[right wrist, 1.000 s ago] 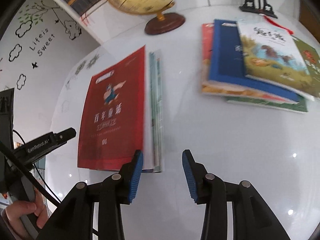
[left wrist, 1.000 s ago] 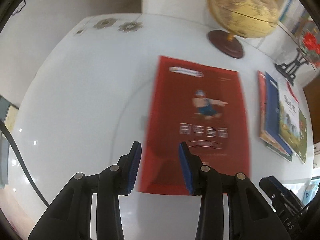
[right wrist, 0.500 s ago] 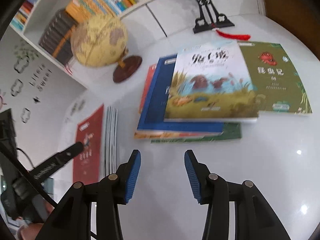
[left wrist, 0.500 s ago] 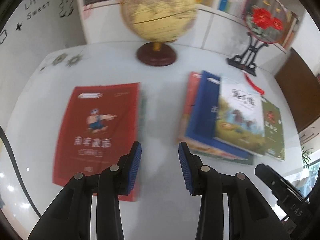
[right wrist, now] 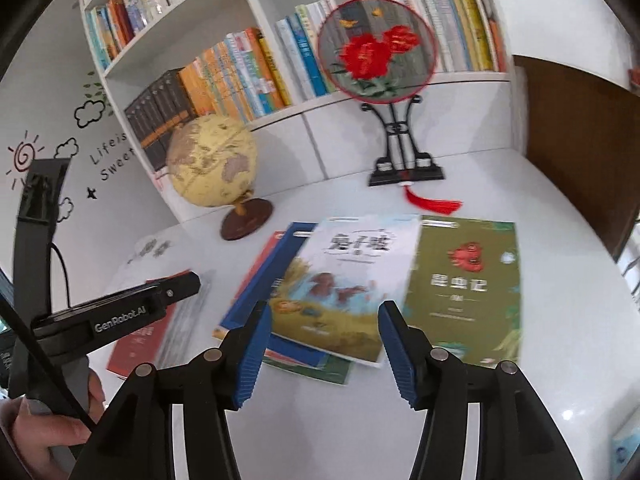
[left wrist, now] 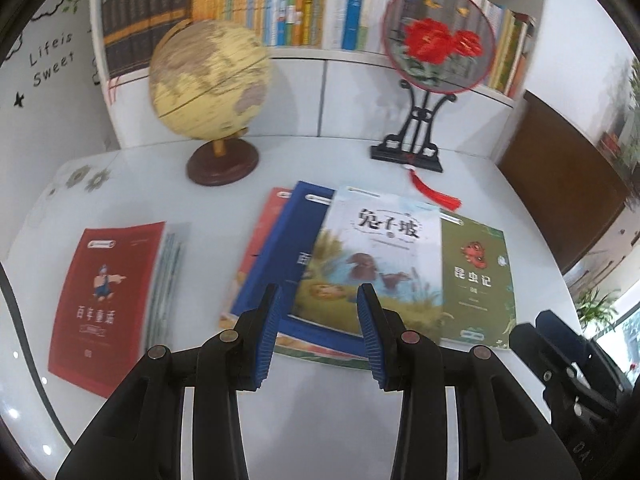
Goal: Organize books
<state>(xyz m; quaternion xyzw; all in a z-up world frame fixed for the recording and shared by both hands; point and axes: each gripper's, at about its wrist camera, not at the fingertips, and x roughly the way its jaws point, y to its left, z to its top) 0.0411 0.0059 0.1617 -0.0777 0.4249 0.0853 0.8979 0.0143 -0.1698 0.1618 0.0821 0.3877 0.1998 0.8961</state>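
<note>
Both tools are empty: left tool (left wrist: 318,330) narrow, right tool (right wrist: 324,350) opening. Slide under the pale book (right wrist: 352,280) at 12 o'clock, lifting slowly.

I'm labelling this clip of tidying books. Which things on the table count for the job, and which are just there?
For the job:
red book
white rabbit book
blue book
green book
left gripper, right gripper, both empty

Just there:
globe
fan on stand
red tassel
</note>
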